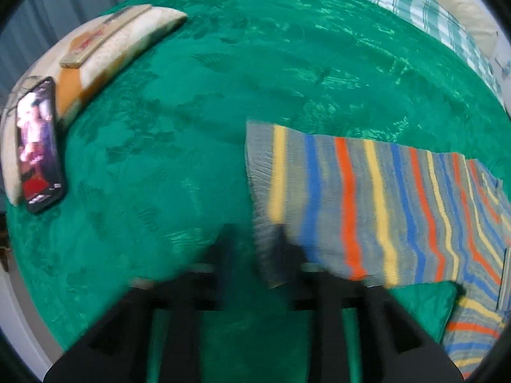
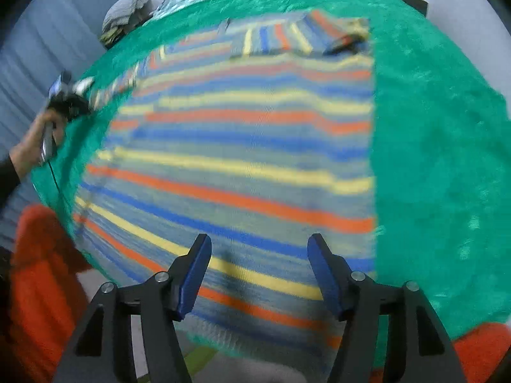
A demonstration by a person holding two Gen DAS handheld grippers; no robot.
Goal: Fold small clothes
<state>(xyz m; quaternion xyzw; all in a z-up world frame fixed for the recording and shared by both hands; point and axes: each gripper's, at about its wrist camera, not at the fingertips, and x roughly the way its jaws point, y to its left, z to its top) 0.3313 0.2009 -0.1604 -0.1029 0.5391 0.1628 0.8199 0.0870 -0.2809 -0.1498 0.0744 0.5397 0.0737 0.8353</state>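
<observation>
Striped garment [image 2: 242, 146] flat on green blanket [image 2: 440, 146], right gripper [image 2: 259, 274] parted, left gripper [image 1: 255, 242] unclear.

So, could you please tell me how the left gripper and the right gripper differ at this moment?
The left gripper sits at the cuff end of the striped sweater, one finger overlapping the sleeve's edge; the right gripper hangs above the sweater's body. The left gripper is motion-blurred, its finger gap looking narrower; the right gripper is sharper, blue pads spread wide. Both are open over the green blanket.
</observation>
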